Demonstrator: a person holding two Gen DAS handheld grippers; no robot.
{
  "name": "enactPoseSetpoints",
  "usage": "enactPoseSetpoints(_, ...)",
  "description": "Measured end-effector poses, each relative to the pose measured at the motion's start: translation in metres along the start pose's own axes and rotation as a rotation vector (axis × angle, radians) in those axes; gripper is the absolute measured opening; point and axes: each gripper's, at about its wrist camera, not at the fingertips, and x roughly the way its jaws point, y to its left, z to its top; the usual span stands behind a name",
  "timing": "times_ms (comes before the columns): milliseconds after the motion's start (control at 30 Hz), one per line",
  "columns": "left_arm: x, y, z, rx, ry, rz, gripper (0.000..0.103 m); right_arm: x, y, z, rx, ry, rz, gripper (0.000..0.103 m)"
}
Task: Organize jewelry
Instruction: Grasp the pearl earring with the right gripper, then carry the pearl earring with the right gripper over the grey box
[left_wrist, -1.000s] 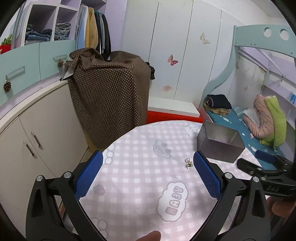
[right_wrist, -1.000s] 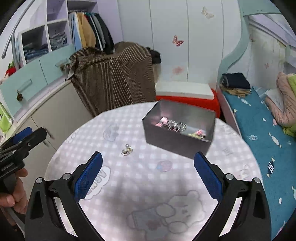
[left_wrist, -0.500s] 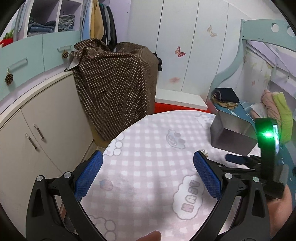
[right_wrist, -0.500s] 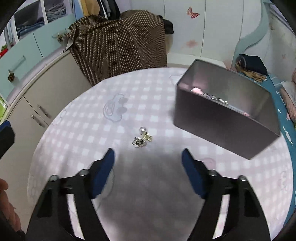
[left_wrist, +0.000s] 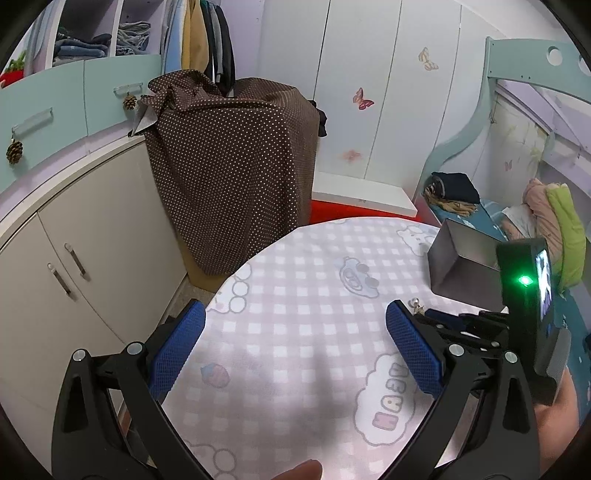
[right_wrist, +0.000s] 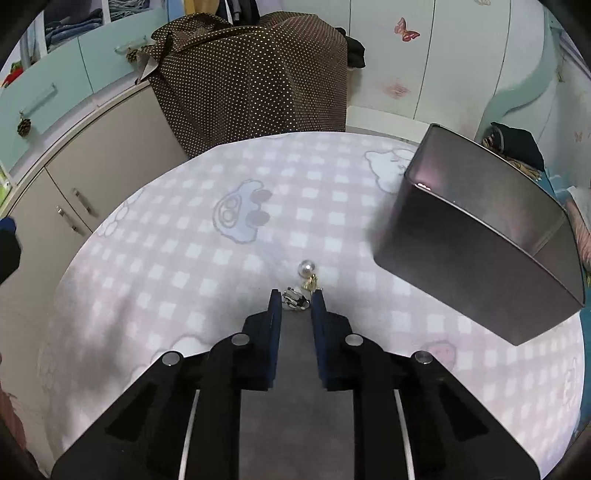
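Note:
A small pile of jewelry, with a pearl, a gold piece and a silver clip, lies on the round checked table. My right gripper is low on the table with its jaws nearly closed around the silver clip. A grey metal box stands to the right of the jewelry. My left gripper is open and empty above the table's left part. In its view the right gripper reaches the jewelry beside the box.
A brown dotted cloth covers something behind the table. White cupboards stand on the left. A bed with folded clothes is at the right. The table edge curves close on the left.
My right gripper has moved down and forward to the jewelry, and its jaws have closed from wide open to a narrow gap around the silver clip. The left gripper has stayed open.

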Motion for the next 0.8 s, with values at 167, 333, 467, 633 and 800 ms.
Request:
enactPoseSetpoints(167,0.006,-0.005,0.003,0.013,0.004,-0.008,0.098,-0.001,-0.004,-0.001,0.008,-0.009,0.026,0.014)
enactPoseSetpoints(333,0.021,-0.021,0.012,0.049,0.014,-0.04,0.098,-0.018,-0.016,-0.01,0.047,-0.028,0.04,0.014)
enactPoseSetpoints(467,0.047,-0.051,0.015,0.106,0.055,-0.093,0.098,-0.033,-0.033,-0.02,0.091,-0.044,0.027,0.015)
enactPoseSetpoints(633,0.082,-0.087,0.007,0.184,0.118,-0.09,0.098,-0.043,-0.052,-0.03,0.139,-0.055,0.01,0.015)
enactPoseSetpoints(800,0.108,-0.105,-0.001,0.198,0.173,-0.079,0.098,-0.045,-0.063,-0.035,0.161,-0.061,0.015,0.015)
